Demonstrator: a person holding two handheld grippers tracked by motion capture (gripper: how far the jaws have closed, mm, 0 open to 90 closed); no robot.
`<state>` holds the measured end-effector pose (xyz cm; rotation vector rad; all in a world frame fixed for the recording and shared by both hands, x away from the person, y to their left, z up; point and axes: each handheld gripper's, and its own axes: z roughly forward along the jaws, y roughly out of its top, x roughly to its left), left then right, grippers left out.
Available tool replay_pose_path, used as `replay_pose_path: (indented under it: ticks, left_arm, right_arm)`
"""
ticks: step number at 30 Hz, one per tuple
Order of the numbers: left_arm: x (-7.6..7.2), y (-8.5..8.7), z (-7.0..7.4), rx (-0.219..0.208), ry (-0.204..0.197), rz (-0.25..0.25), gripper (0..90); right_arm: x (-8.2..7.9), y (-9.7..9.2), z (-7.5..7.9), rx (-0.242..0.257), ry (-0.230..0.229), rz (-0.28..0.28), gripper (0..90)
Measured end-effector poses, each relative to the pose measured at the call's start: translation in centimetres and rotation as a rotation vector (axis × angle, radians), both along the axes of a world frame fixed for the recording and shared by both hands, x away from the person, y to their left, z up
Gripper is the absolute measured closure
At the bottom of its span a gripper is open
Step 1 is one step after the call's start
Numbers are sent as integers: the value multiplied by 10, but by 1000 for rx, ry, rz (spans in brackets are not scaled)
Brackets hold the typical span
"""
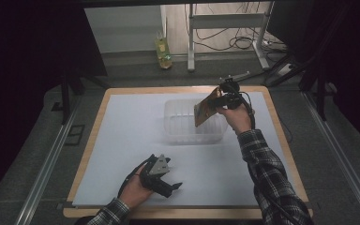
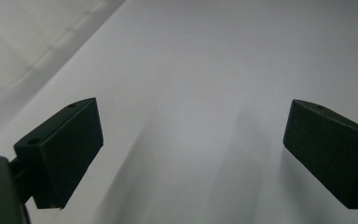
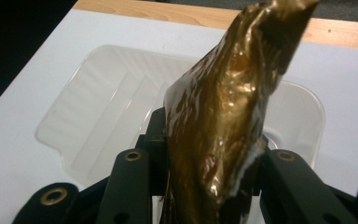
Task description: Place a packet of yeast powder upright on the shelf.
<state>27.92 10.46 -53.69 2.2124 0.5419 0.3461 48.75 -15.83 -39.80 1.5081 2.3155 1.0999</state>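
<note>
white sheet (image 1: 122, 140) covers a wood-edged table (image 1: 93, 136). right gripper (image 1: 221, 101) is clamped tight on a gold foil pouch (image 1: 205, 108), held tilted above the clear plastic tub (image 1: 180, 129) at mid-table. left gripper (image 1: 176, 186) rests near the front edge, well apart from the tub, jaws spread wide with nothing between them.

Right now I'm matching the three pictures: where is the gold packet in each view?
High view: gold packet right of centre, held above the clear tub.
Left gripper view: open tongs over the white sheet.
Right gripper view: packet centre, clamped upright over the tub.
Shared landmark: white sheet.
</note>
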Motion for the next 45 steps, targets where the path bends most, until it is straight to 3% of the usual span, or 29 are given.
replay_pose_path:
  ticks: [12,28,36,45]
  left_arm:
    - [0,-1,-1,8,5,-5,47]
    - [0,-1,-1,9,9,-8,48]
    - [1,-2,-2,12,9,-11,48]
    - [1,0,-1,7,10,-7,47]
  right_arm:
    - [9,8,-8,61,1,-19,641]
    - [16,27,-33,57,23,-19,639]
    - [12,33,-37,22,3,-18,617]
    - [8,37,-33,-26,-35,20,498]
